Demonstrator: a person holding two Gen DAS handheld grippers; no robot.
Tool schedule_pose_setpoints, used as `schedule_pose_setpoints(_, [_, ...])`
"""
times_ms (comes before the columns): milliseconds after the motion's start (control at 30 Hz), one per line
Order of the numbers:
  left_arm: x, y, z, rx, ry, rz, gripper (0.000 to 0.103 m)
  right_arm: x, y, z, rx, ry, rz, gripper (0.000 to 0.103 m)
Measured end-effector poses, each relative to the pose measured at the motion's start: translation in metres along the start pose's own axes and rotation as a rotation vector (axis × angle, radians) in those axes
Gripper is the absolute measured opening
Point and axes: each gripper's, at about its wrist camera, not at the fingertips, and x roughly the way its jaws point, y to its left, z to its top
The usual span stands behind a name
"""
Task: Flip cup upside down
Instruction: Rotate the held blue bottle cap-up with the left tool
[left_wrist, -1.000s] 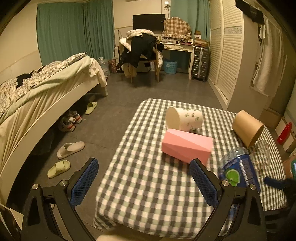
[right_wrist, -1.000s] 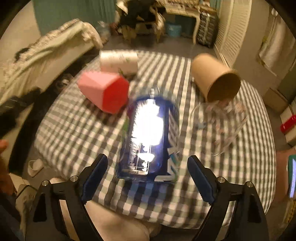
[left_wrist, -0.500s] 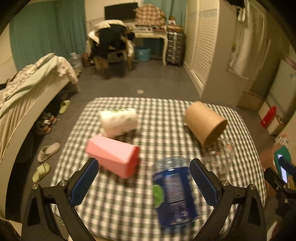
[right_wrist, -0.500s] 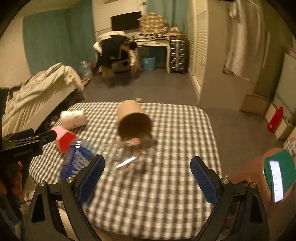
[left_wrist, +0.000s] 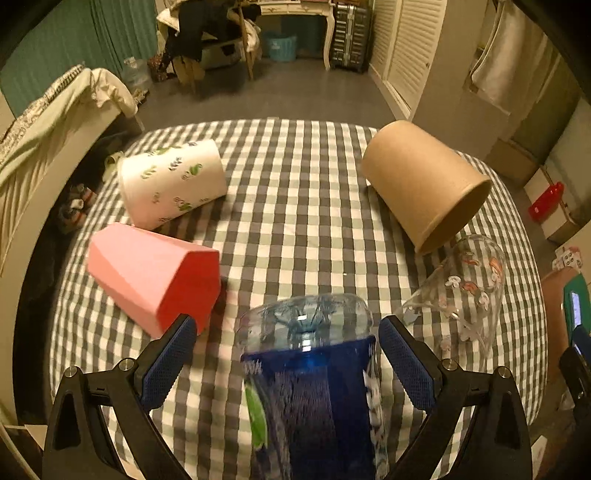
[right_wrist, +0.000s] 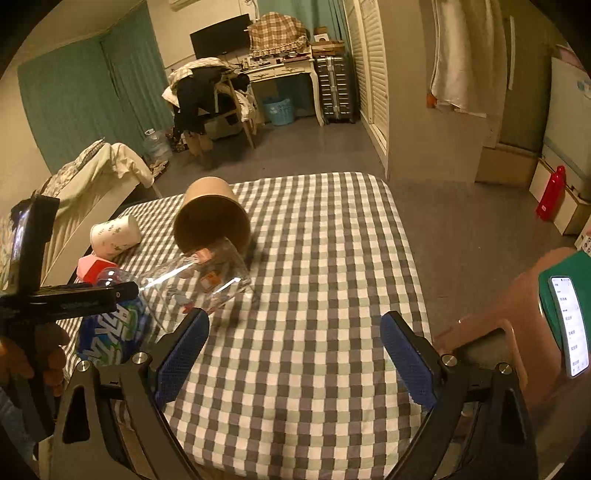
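Several cups lie on their sides on the checked table (left_wrist: 295, 184): a clear blue-labelled plastic cup (left_wrist: 314, 387), a pink faceted cup (left_wrist: 155, 273), a white leaf-print cup (left_wrist: 170, 182), a brown paper cup (left_wrist: 424, 184) and a clear printed glass (left_wrist: 461, 295). My left gripper (left_wrist: 288, 365) is open, its fingers either side of the blue cup, not touching it. My right gripper (right_wrist: 293, 354) is open and empty over bare cloth, right of the glass (right_wrist: 207, 280) and the blue cup (right_wrist: 110, 332).
A bed (left_wrist: 44, 122) stands left of the table. A chair with clothes (right_wrist: 207, 96), a desk and a suitcase are at the back. A louvred wardrobe (right_wrist: 369, 74) is on the right. A phone on a stool (right_wrist: 565, 325) is by the table's right edge.
My left gripper has moved forward and down, so the blue cup now sits between its open fingers. My right gripper has shifted slightly right; the cups lie as before.
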Motion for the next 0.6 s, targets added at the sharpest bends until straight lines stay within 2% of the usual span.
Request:
schedule_pose_setpoints(67, [0.006,0.002,0.003,-0.005,0.017,-0.027,0.095,0.001,-0.001,0.000,0.007,0.000,0.002,0.094])
schedule_pose_setpoints(133, [0.012,0.004,0.007,0.001,0.033,-0.046,0.075,0.001,0.000,0.002,0.009,0.001,0.002,0.094])
schedule_pose_setpoints(267, [0.009,0.004,0.007,0.022,0.035,-0.076,0.075,0.002,0.003,0.001,0.011,0.000,0.000,0.094])
schedule_pose_setpoints(367, [-0.005,0.009,0.006,0.030,-0.002,-0.078,0.075,0.001,0.008,0.002,0.007,-0.004,-0.003,0.094])
schedule_pose_setpoints(467, [-0.022,0.013,0.008,0.036,-0.076,-0.065,0.075,-0.001,0.015,0.002,-0.001,-0.010,-0.005,0.094])
schedule_pose_setpoints(600, [-0.045,0.008,0.010,0.080,-0.217,0.005,0.075,-0.002,0.023,0.001,-0.016,-0.010,-0.005,0.094])
